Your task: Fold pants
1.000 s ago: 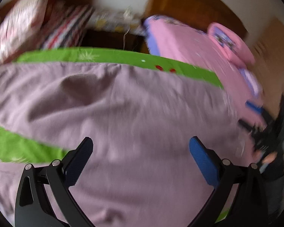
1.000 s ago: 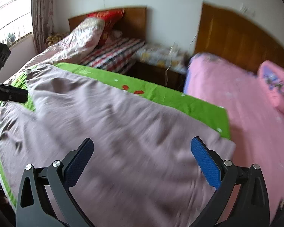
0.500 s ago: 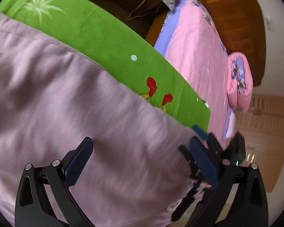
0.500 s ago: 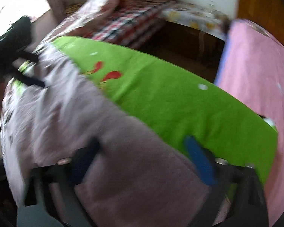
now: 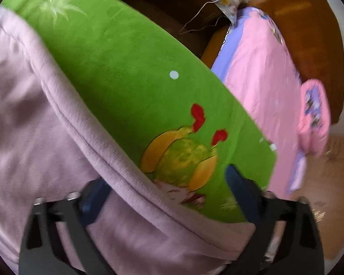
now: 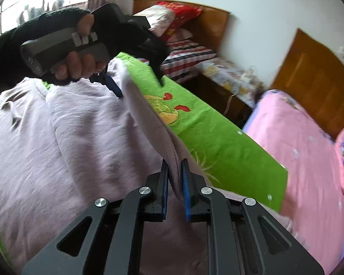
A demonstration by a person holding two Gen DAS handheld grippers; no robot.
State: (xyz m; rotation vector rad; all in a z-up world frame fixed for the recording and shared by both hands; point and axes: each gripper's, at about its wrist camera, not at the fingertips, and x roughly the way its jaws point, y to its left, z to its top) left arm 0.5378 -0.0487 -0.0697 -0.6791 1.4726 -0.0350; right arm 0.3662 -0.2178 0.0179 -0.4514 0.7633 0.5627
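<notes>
1. Lilac fleece, soft and nappy: the pants lie spread over the green blanket on the bed, their seamed far edge lifted into a ridge.
2. My right gripper is clamped on that ridge, fabric pinched between the blue pads.
3. My left gripper is spread wide, straddling the same edge and holding nothing.
4. Risk: with one end unheld, lifting now would likely let the edge sag and fold crooked.
5. Risk: thick pile may creep out of the right jaws under a hard pull.
6. The blanket's plush could drag the lower layer and bunch it.
</notes>
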